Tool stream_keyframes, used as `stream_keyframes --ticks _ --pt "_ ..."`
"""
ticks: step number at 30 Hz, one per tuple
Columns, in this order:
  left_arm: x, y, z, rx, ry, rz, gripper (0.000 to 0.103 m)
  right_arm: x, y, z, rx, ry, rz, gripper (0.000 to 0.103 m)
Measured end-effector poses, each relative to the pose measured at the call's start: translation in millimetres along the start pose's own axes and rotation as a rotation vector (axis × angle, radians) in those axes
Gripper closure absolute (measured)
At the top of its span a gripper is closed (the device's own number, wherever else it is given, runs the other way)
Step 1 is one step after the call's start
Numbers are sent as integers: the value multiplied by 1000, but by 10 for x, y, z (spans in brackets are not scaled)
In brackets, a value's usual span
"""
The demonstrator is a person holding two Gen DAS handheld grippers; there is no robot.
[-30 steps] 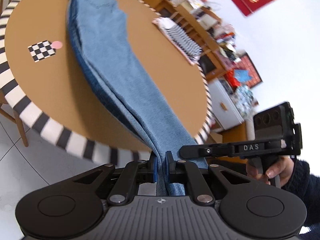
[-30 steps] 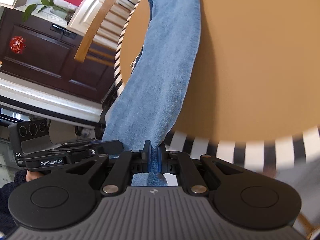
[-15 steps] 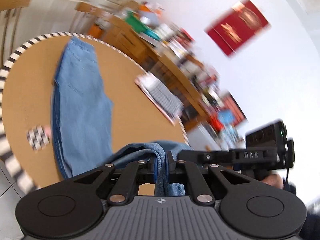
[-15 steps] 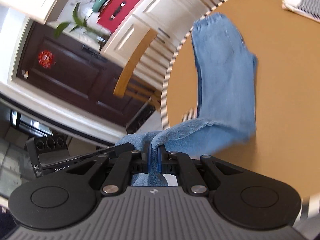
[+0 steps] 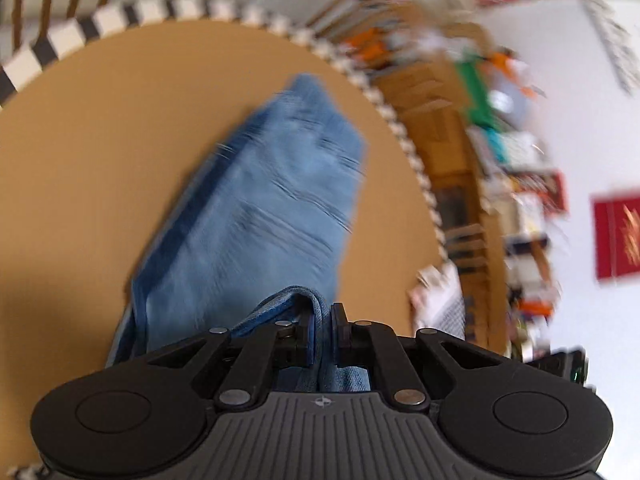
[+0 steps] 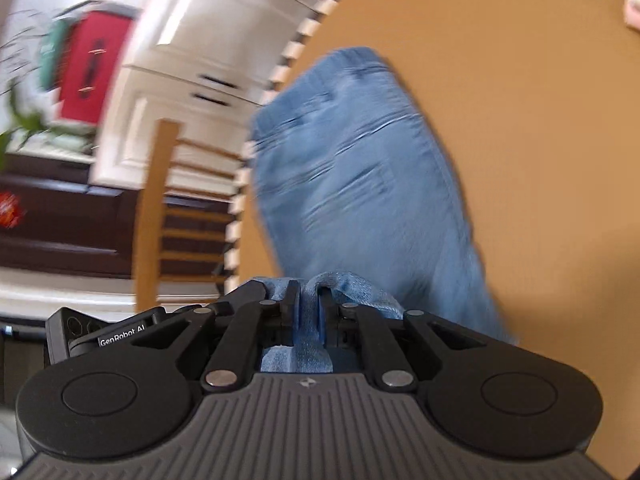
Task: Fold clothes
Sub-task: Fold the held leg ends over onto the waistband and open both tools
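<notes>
A pair of light blue jeans [image 5: 272, 200] lies lengthwise on the round brown table [image 5: 80, 152], waist end far from me. My left gripper [image 5: 322, 320] is shut on the hem end of the jeans, held above the upper part of the garment. My right gripper [image 6: 307, 308] is likewise shut on the jeans' [image 6: 360, 168] hem end, over the same cloth. Both views are blurred by motion. The other gripper's body [image 6: 104, 332] shows at the left of the right wrist view.
The table rim [image 5: 120, 16] is striped black and white. A folded striped cloth [image 5: 440, 304] lies near the right rim. Wooden chairs [image 6: 156, 208] stand beyond the table edge, cluttered shelves [image 5: 492, 152] along the wall, white cabinets [image 6: 192, 60] behind.
Both grippers have carried the hem end up from below the table edge and forward over the jeans, doubling the legs back toward the waist.
</notes>
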State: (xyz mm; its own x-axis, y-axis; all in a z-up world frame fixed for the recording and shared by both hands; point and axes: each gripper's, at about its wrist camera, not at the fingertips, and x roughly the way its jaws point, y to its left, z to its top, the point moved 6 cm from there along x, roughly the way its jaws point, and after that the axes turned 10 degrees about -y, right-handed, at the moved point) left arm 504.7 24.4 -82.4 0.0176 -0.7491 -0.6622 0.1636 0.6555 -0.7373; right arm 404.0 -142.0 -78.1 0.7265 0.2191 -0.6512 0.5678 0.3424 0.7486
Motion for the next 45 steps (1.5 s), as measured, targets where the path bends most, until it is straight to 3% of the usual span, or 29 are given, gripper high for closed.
stream_keyframes --ticks 2,5,9,11,13,14,17,19,21,22,23,25,27,29,32,33,36,38,41,43,45 --pt "135 91 147 -83 -6 -2 93 240 -133 170 71 36 2 81" --pt "301 217 357 -202 -20 -11 77 364 -244 318 195 64 56 59" --pt "239 195 651 -183 -84 -64 75 340 -318 452 223 61 61 51" --pt "204 189 773 -172 -115 -78 75 249 -342 536 234 21 49 33" --pt "208 201 831 -164 -119 -77 75 154 -313 646 250 -10 89 29" --pt "203 176 842 -150 -131 -91 75 87 -299 725 261 -39 105 29" --pt "176 69 843 -62 -179 -132 74 -233 -221 932 159 -286 133 29" --pt "159 -16 799 73 -215 -125 72 -386 -82 873 -96 -461 116 29" --pt "195 -98 739 223 -236 -99 71 -280 23 661 -385 -511 21 35" --pt "255 -135 696 310 -234 -69 71 -168 36 557 -495 -514 -21 43" --pt "318 -151 664 369 -239 -37 71 -28 -4 503 -513 -499 -39 48" --pt "442 -172 607 468 -254 29 71 256 -97 407 -525 -466 -70 49" --pt "536 -188 560 523 -271 65 71 403 -183 388 -432 -462 -42 58" --pt "574 -226 538 562 -289 69 71 463 -197 372 -371 -463 -7 94" --pt "507 -267 511 561 -314 3 73 391 -19 263 -423 -455 72 98" --pt "447 -278 497 551 -328 -26 78 356 39 250 -398 -431 142 98" --pt "260 -315 462 556 -390 -62 80 184 207 279 -318 -394 346 98" --pt "133 -339 438 562 -434 -84 79 148 198 405 -270 -391 407 98" --pt "65 -339 434 566 -464 -87 76 533 -90 591 -304 -349 182 97" --pt "200 -257 503 566 -451 -15 77 693 -251 605 -296 -329 110 95" --pt "166 -215 535 567 -462 11 77 595 -272 567 -261 -365 127 84"
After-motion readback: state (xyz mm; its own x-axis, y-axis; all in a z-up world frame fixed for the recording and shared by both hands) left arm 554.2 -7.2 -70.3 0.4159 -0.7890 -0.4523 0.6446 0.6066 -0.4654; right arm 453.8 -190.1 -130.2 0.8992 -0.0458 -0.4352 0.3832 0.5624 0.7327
